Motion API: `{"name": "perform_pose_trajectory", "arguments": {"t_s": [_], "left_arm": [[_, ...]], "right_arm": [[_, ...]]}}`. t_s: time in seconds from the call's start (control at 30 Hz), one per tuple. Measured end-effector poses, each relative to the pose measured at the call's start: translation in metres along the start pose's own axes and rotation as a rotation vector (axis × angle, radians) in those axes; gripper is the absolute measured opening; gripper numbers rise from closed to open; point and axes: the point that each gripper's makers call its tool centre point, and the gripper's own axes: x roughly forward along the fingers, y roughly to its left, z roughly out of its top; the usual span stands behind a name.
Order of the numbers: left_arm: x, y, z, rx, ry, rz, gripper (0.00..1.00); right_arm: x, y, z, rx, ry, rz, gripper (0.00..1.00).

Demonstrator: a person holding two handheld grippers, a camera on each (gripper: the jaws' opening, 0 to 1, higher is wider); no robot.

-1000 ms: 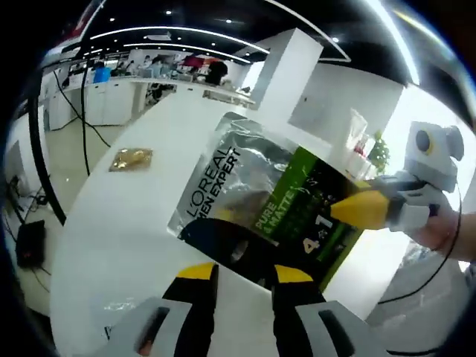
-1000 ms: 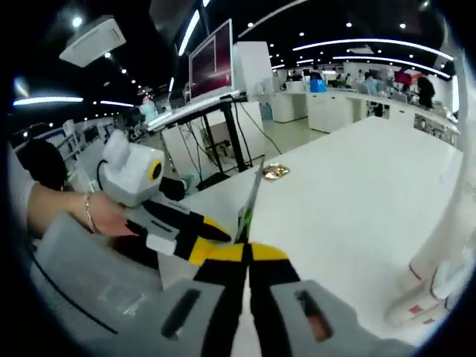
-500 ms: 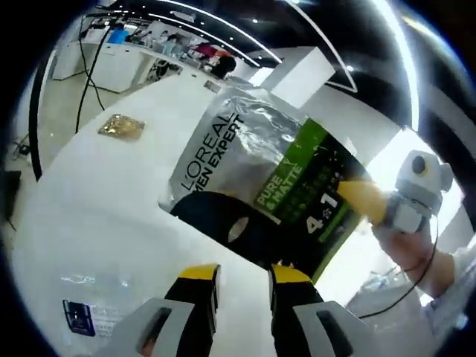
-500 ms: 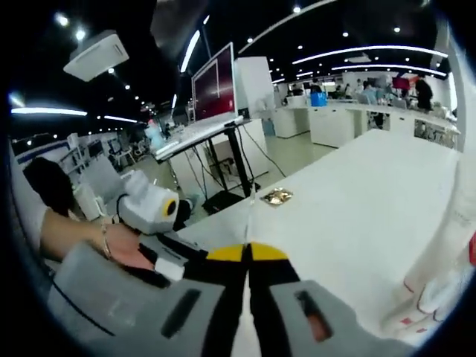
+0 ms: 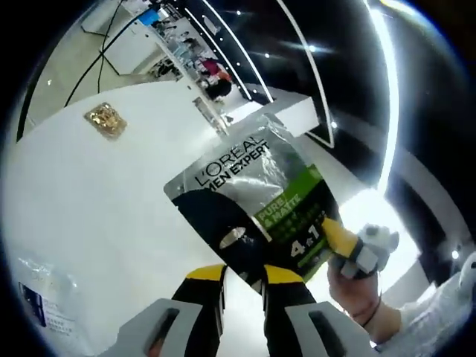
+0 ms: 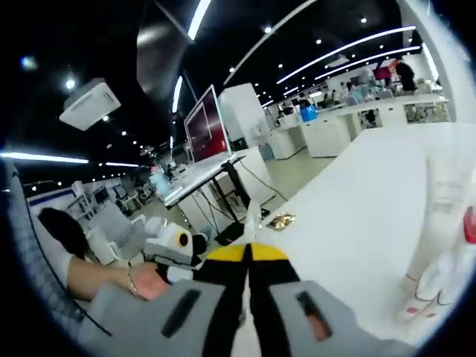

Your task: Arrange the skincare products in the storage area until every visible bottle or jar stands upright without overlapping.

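An open-plan lab or office: long white tables (image 6: 349,208), strip ceiling lights (image 6: 327,52), a monitor (image 6: 207,126) on a stand.

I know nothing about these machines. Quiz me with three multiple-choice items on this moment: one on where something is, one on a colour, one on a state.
1. Where is the small gold foil packet?
A. lying on the white table
B. between the left gripper's jaws
C. on top of the monitor

2. What colour is the band reading PURE & MATTE on the silver L'Oreal Men Expert pouch?
A. red
B. green
C. blue

3. How is the pouch held?
A. flat on the table, untouched
B. by one gripper
C. in the air, pinched by both grippers

Answers:
1. A: the gold foil packet lies alone on the white table.
2. B: the band on the pouch is green.
3. C: the left gripper pinches its lower edge and the right gripper its side, and the pouch hangs clear of the table.
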Motion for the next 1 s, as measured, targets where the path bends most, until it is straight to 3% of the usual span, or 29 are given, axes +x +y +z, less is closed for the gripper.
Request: {"name": "perform_pose_trajectory", "arguments": {"t_s": [0.17, 0.27, 0.5, 0.6, 0.77, 0.83, 0.9, 1.0], "left_arm": [[0.000, -0.006, 0.003, 0.061, -0.011, 0.010, 0.08], [0.001, -0.010, 0.004, 0.062, -0.014, -0.018, 0.07], [0.004, -0.010, 0.003, 0.043, 0.003, -0.015, 0.05], [0.006, -0.009, 0.002, 0.041, 0.023, 0.002, 0.05], [0.007, -0.009, -0.002, 0.106, 0.055, 0.025, 0.04], [0.006, -0.010, -0.002, 0.089, 0.063, 0.026, 0.02], [0.005, -0.007, 0.002, 0.080, 0.061, 0.046, 0.01], [0.001, -0.007, 0.010, 0.138, 0.037, 0.078, 0.01]], "right_arm": [[-0.005, -0.004, 0.000, 0.029, -0.022, -0.011, 0.00], [-0.008, -0.006, -0.001, 0.053, -0.029, -0.013, 0.00], [-0.012, -0.002, 0.000, 0.072, -0.043, 0.004, 0.00], [-0.013, 0.002, -0.001, 0.088, -0.048, 0.022, 0.00], [-0.014, 0.004, -0.003, 0.095, -0.037, 0.026, 0.01], [-0.015, 0.004, -0.004, 0.095, -0.034, 0.024, 0.01], [-0.017, 0.002, -0.008, 0.098, -0.027, 0.014, 0.01], [-0.020, -0.005, -0.014, 0.107, -0.016, -0.008, 0.01]]}}
